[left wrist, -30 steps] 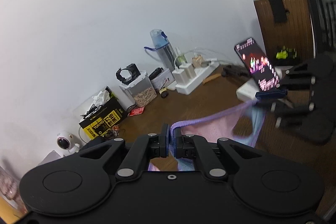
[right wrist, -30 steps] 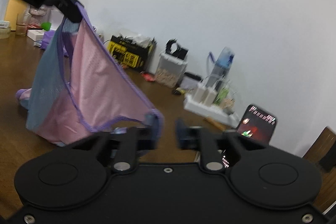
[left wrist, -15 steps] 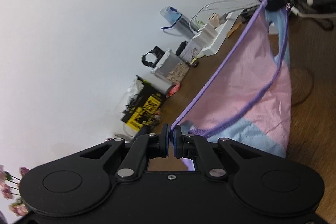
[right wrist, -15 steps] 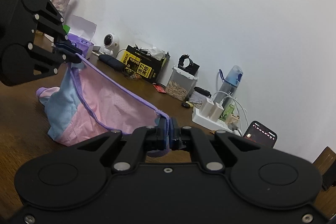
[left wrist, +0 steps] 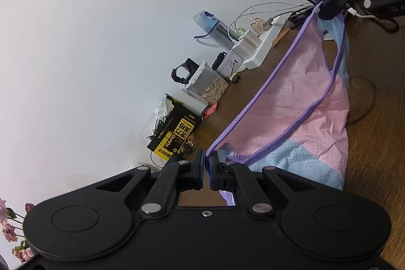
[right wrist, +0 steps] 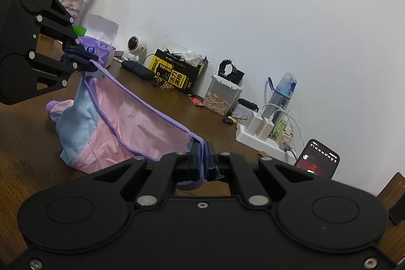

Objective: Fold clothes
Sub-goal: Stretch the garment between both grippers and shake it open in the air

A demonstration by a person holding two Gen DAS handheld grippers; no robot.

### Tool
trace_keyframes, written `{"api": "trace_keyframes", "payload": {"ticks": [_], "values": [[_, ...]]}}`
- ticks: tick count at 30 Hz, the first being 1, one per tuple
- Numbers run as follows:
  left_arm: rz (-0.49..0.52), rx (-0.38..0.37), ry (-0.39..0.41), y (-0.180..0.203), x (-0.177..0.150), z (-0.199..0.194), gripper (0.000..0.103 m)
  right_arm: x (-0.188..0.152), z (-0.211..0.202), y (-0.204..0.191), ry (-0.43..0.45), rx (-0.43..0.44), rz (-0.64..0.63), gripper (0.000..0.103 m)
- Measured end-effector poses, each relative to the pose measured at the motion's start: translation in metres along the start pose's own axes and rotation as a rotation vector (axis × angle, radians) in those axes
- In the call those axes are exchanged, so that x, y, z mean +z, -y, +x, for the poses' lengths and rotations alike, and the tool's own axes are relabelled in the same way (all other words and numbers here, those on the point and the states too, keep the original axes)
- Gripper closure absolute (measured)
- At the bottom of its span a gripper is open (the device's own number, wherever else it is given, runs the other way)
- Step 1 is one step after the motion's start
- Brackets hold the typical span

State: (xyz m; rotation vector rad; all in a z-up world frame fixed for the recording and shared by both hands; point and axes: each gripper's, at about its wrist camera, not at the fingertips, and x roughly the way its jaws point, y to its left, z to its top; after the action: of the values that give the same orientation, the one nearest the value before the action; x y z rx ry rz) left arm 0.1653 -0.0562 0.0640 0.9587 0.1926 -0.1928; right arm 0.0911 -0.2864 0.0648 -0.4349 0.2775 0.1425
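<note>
the garment point(right wrist: 141, 128), pink and blue mesh with a purple band point(left wrist: 255, 95), hangs between the two grippers, its lower part resting on the table point(right wrist: 30, 151). its long axis runs along the taut band from one gripper to the other. the left gripper point(left wrist: 206, 170) is clenched on one end of the band, the right gripper point(right wrist: 202, 161) on the other; neither is nearer. laying it flat likely means lowering both together.
</note>
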Motion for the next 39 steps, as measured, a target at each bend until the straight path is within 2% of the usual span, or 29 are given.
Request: {"api": "trace_keyframes", "payload": {"ticks": [4, 12, 16, 19, 22, 25, 27, 28, 30, 31, 33, 36, 37, 39], "values": [[-0.054, -0.022, -0.011, -0.006, 0.002, 0.000, 0.098, -0.001, 0.002, 0.000, -0.005, 0.004, 0.005, 0.099], [-0.076, -0.023, -0.034, -0.009, 0.003, 0.009, 0.098, 0.000, 0.009, 0.002, -0.006, 0.016, 0.009, 0.099], [-0.144, -0.050, -0.042, -0.038, 0.013, 0.030, 0.099, 0.015, 0.025, 0.010, 0.009, 0.025, -0.004, 0.099], [-0.167, -0.032, -0.055, -0.068, 0.028, 0.060, 0.100, 0.053, 0.059, 0.031, 0.022, 0.086, 0.032, 0.099], [-0.157, 0.009, -0.053, -0.103, 0.054, 0.106, 0.100, 0.103, 0.108, 0.047, 0.020, 0.115, 0.033, 0.099], [-0.090, 0.156, -0.028, -0.166, 0.099, 0.151, 0.100, 0.173, 0.165, 0.067, 0.036, 0.082, 0.029, 0.099], [-0.046, 0.282, 0.030, -0.207, 0.132, 0.155, 0.100, 0.210, 0.179, 0.076, 0.073, 0.035, 0.015, 0.099], [-0.025, 0.345, 0.059, -0.227, 0.149, 0.157, 0.100, 0.241, 0.185, 0.086, 0.106, -0.006, 0.005, 0.099], [-0.015, 0.400, 0.107, -0.258, 0.171, 0.146, 0.100, 0.290, 0.182, 0.105, 0.158, -0.045, 0.011, 0.099], [-0.030, 0.403, 0.120, -0.263, 0.174, 0.139, 0.100, 0.308, 0.176, 0.112, 0.177, -0.049, 0.017, 0.099], [-0.060, 0.407, 0.145, -0.274, 0.179, 0.125, 0.100, 0.319, 0.164, 0.115, 0.193, -0.050, 0.011, 0.099], [-0.038, 0.409, 0.173, -0.256, 0.168, 0.106, 0.100, 0.314, 0.142, 0.109, 0.213, -0.057, -0.026, 0.099], [-0.054, 0.395, 0.172, -0.246, 0.160, 0.099, 0.100, 0.306, 0.133, 0.105, 0.214, -0.053, -0.035, 0.099], [-0.066, 0.321, 0.151, -0.218, 0.141, 0.085, 0.100, 0.287, 0.120, 0.097, 0.201, -0.033, -0.052, 0.099]]}}
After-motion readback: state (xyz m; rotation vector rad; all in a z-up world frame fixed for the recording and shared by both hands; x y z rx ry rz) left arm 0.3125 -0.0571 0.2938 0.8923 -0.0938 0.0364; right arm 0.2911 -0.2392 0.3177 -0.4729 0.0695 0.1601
